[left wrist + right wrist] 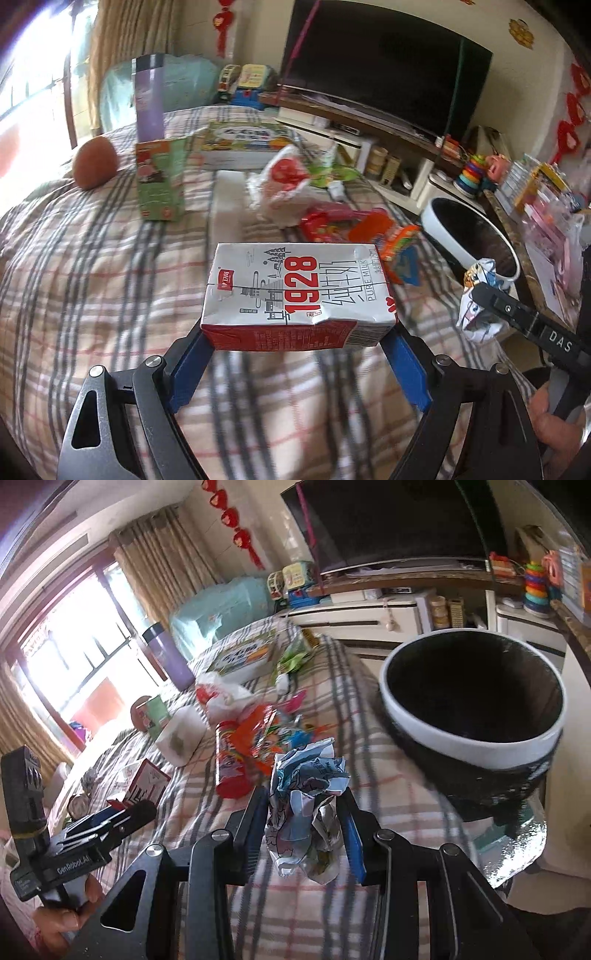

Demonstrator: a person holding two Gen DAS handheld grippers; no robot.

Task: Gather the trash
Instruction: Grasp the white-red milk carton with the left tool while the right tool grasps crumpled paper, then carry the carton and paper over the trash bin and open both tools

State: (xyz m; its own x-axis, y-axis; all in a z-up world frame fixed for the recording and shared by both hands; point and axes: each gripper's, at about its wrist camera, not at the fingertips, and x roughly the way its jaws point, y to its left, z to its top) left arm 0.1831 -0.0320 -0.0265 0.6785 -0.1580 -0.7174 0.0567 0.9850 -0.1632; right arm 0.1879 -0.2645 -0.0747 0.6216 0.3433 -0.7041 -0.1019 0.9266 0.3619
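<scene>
In the left wrist view my left gripper [297, 334] is shut on a white and red milk carton [299, 291] marked 1928, lifted above the checked bedspread [92, 288]. My right gripper [303, 808] is shut on a crumpled printed wrapper [306, 812], also seen at the right of the left wrist view, the wrapper [476, 306] hanging by the bin. The black bin with a white rim [476, 738] stands just right of the bed edge, close ahead of the right gripper. In the right wrist view the left gripper [122, 808] shows at the lower left with the carton [146, 781].
More litter lies mid-bed: a red-printed plastic bag [284, 181], an orange snack packet [258, 738], a red tube [229, 760]. A green box [160, 177], a purple flask [149, 96], a brown round fruit [94, 162] and a book [240, 142] sit farther back. A TV cabinet [369, 616] stands beyond.
</scene>
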